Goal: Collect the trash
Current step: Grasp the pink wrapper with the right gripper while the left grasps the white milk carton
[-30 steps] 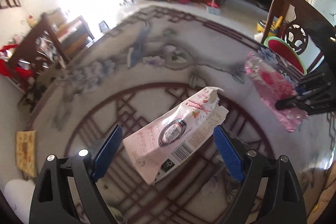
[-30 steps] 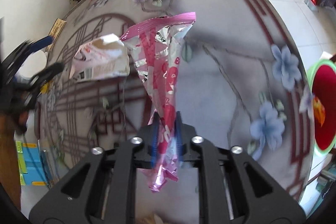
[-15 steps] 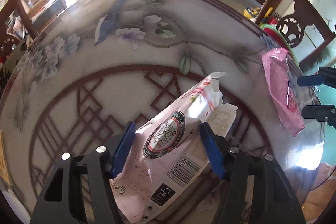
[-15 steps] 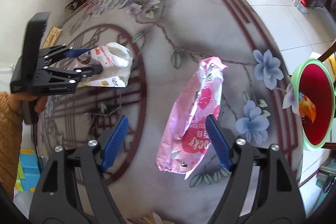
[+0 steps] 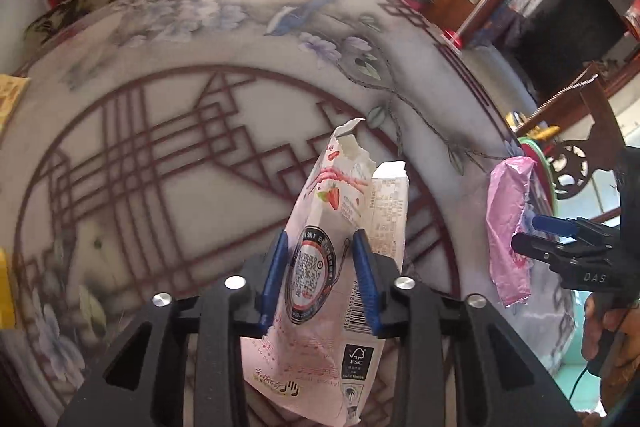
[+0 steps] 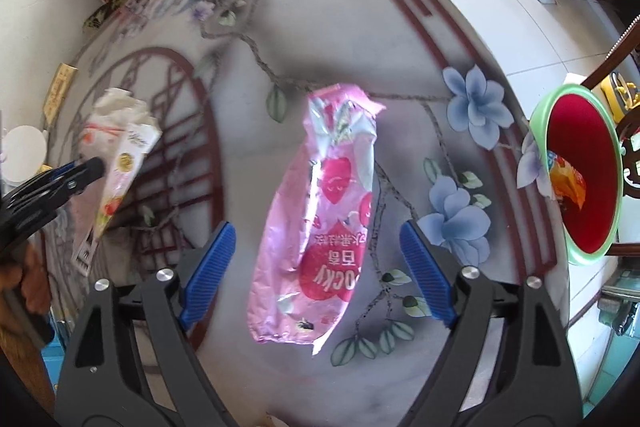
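Pink-white torn snack box (image 5: 340, 239) is sitting between the blue pads of the left gripper (image 5: 320, 275); its jaws have just been closing and are now pinching the box, which is sticking up off the round painted table (image 5: 168, 131). Right gripper (image 6: 320, 271) is hanging over the table with jaws wide apart, having just been opening, pads clear of the pink foil wrapper (image 6: 324, 247) lying flat on the table between them. Green bin with red inside (image 6: 580, 175) is standing just past the table's edge, beside the wrapper's side, with an orange wrapper (image 6: 568, 179) in it.
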### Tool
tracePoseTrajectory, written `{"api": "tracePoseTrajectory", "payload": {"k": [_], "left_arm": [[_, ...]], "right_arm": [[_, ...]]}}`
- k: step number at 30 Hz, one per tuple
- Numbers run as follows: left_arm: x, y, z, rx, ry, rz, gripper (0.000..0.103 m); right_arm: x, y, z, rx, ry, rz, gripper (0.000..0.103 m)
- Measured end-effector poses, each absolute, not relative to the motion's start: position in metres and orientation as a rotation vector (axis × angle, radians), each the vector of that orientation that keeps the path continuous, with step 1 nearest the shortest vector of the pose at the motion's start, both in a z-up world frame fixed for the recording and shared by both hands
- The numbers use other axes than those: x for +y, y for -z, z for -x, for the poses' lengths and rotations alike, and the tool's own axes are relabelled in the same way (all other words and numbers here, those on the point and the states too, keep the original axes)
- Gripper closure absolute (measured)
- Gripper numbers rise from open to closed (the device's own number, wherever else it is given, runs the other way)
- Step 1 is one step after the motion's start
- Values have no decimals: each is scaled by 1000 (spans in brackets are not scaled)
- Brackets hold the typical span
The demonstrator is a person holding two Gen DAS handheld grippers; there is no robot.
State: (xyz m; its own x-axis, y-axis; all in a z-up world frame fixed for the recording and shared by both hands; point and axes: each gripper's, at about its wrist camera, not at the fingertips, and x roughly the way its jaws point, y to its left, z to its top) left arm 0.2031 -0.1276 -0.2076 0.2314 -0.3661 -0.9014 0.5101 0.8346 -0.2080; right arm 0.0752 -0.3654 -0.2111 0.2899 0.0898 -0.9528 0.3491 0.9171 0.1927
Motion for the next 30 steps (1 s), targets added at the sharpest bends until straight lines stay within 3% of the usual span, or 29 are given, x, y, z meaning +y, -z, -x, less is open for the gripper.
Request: {"api": "tracePoseTrajectory", "payload": {"k": [1,3,5,10,12,14,15,18,21,25,30], "left_arm": [[-130,207,-200,1181,598,-162,66],[-132,208,-196,1167,597,-202,47],[-135,208,-196,1169,613,-209,44],[-144,220,-200,1197,599,-205,46],[-145,227,-198,1215,586,-189,56],[-144,228,-192,1195,583,-190,56],[-143,228,-191,1191,585,-185,58],[-138,227,-186,1180,573,-155,65],[-129,222,-178,1168,539,-110,66],[-119,207,-163,1144,509,-62,66],[-109,178,-137,1072,479,-48,66]], "right_arm": [[-365,213,-75,1278,182,-401,20],[-362,216,-74,1274,181,-402,20],[-359,217,-75,1272,175,-395,20],[-358,219,-75,1271,181,-380,20],[-356,219,-74,1267,182,-358,20],[-352,221,-76,1265,176,-337,20],[-350,222,-78,1268,170,-326,24],[-340,230,-81,1298,139,-288,50],[-333,227,-81,1288,101,-285,65],[-325,208,-81,1239,56,-288,75],[-314,172,-74,1152,14,-268,75]]}}
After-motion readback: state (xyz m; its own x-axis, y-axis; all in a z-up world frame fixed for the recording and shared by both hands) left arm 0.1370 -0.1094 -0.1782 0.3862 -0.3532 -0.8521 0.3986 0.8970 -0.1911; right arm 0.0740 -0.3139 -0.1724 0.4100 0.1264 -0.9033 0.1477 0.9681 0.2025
